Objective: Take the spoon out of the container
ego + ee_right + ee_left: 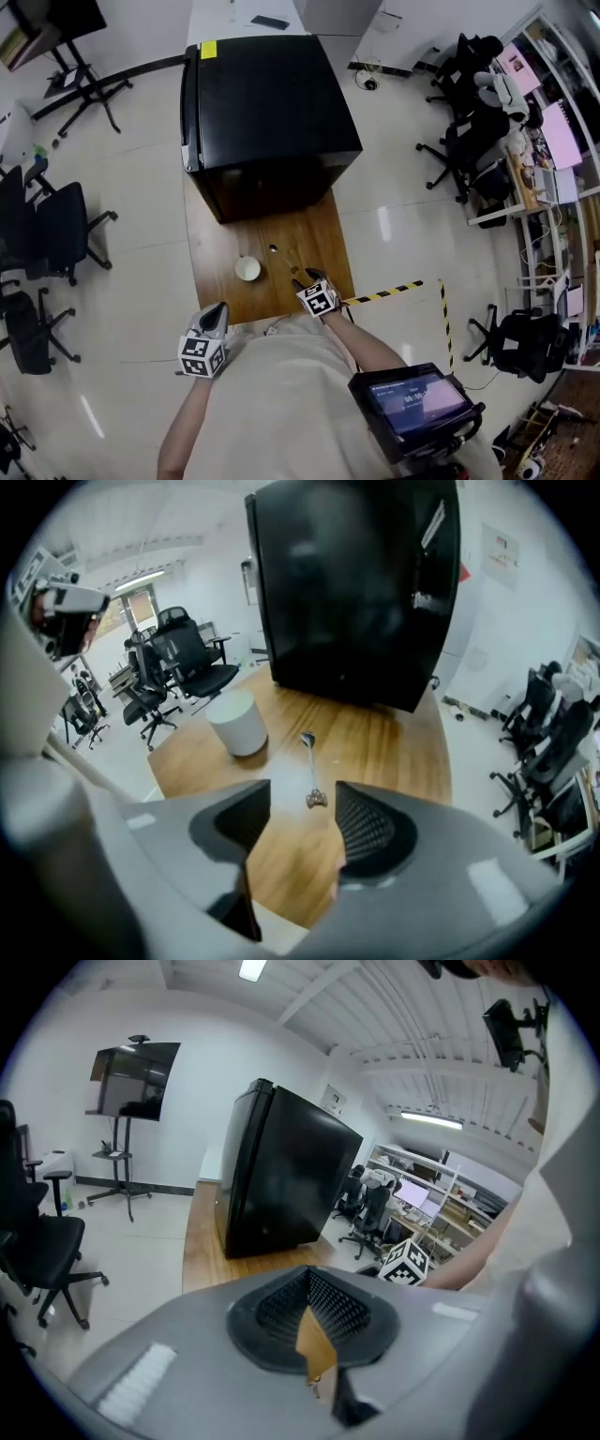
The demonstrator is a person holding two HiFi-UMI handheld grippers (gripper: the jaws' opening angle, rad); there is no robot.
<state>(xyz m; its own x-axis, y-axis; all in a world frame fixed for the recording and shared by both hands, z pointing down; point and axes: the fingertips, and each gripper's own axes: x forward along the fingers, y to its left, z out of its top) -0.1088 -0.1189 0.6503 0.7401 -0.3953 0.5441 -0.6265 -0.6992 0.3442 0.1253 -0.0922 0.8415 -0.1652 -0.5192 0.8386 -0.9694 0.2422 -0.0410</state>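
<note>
- spoon (312, 769) lies flat on the wooden table (398, 752), out of the container, just beyond the tips of the right gripper (302, 796).
- the spoon's thicker handle end is nearest the jaws and shows in the gap between them. its bowl points away, toward the black mini fridge (356, 583).
- right gripper: jaws spread wide, pads clear of the spoon, nothing gripped. in the head view it (307, 276) hangs over the near part of the table, with the spoon (284, 261) just ahead of it.
- white container (237, 722) stands upright on the table, to the left of the spoon and near it but apart from it.
- the head view looks down into the container's open top (247, 269). only a pale interior shows there.
- left gripper (309, 1288): pads drawn together, only a thin sliver of wood colour shows between them, no object in the grip.
- in the head view the left gripper (216, 315) sits at the near left edge of the table, well apart from the spoon and the container.
- the mini fridge (267, 112) takes up the far half of the table (319, 230).
</note>
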